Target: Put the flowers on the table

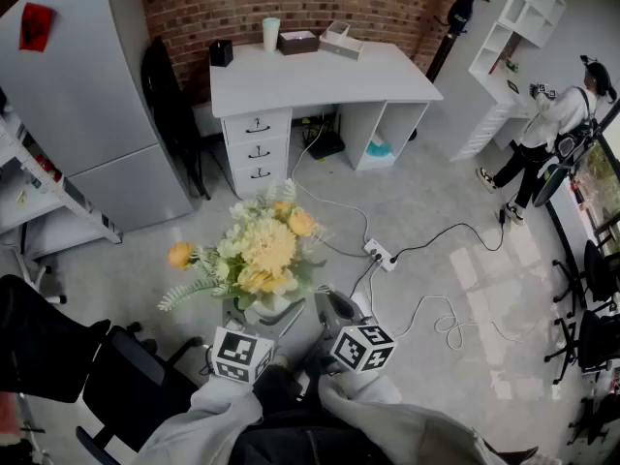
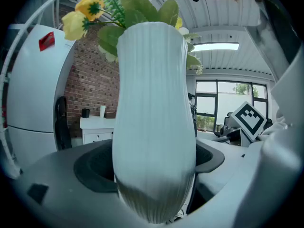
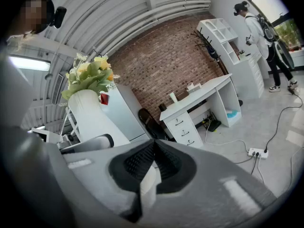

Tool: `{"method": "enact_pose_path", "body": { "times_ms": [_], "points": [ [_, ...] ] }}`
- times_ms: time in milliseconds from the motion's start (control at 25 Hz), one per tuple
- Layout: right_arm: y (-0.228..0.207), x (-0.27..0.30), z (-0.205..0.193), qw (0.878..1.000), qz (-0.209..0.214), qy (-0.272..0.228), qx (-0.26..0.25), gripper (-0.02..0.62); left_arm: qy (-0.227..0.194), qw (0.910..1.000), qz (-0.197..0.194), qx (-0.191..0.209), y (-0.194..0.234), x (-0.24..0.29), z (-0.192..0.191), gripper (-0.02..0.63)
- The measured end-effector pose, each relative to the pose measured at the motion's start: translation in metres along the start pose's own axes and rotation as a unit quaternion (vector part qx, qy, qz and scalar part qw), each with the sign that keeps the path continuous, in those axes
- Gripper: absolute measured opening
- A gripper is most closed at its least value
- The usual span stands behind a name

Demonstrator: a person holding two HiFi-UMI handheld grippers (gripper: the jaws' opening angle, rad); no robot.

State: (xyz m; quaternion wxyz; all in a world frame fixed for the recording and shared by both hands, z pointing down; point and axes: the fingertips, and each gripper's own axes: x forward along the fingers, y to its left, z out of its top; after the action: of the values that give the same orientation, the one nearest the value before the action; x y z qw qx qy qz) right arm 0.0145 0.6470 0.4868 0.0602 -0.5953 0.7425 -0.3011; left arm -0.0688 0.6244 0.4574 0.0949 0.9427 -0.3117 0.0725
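Observation:
A bunch of yellow and cream flowers (image 1: 262, 250) stands in a white ribbed vase (image 2: 154, 141). My left gripper (image 2: 154, 175) is shut on the vase's belly, its jaws spread wide on either side and holding it upright above the floor. Under the blooms, the head view shows only a little of the vase (image 1: 272, 307). My right gripper (image 3: 152, 167) is shut with nothing in it, just right of the vase (image 3: 92, 115). The white desk (image 1: 320, 71) stands ahead against the brick wall, some way off.
A cup (image 1: 270, 33), a black box and trays sit along the desk's back edge. A grey fridge (image 1: 97, 95) stands at the left and a black office chair (image 1: 126, 376) beside me. A power strip (image 1: 380, 253) and cables cross the floor. A person (image 1: 552, 124) stands by white shelves.

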Motion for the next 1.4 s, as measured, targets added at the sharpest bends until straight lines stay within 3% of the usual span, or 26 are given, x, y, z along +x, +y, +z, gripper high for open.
{"method": "enact_pose_path", "body": {
  "times_ms": [280,640,1080,1400],
  "points": [
    [0.042,0.002,-0.021,1.000,0.008,0.001,-0.004,-0.002,-0.003,0.9998,0.019,-0.002,0.012,-0.045,-0.005,0.457],
    [0.045,0.011,-0.020,1.000,0.012,0.006,-0.003,-0.001,-0.018,0.9992,0.035,-0.009,0.026,-0.053,-0.002,0.457],
    [0.044,0.059,0.005,0.999,0.044,0.003,0.001,-0.002,-0.008,0.9988,0.047,0.013,0.052,-0.025,0.012,0.457],
    [0.023,0.111,0.042,0.999,0.048,-0.002,0.005,-0.001,0.012,0.9982,0.059,0.000,0.097,0.026,0.024,0.457]
  ]
}}
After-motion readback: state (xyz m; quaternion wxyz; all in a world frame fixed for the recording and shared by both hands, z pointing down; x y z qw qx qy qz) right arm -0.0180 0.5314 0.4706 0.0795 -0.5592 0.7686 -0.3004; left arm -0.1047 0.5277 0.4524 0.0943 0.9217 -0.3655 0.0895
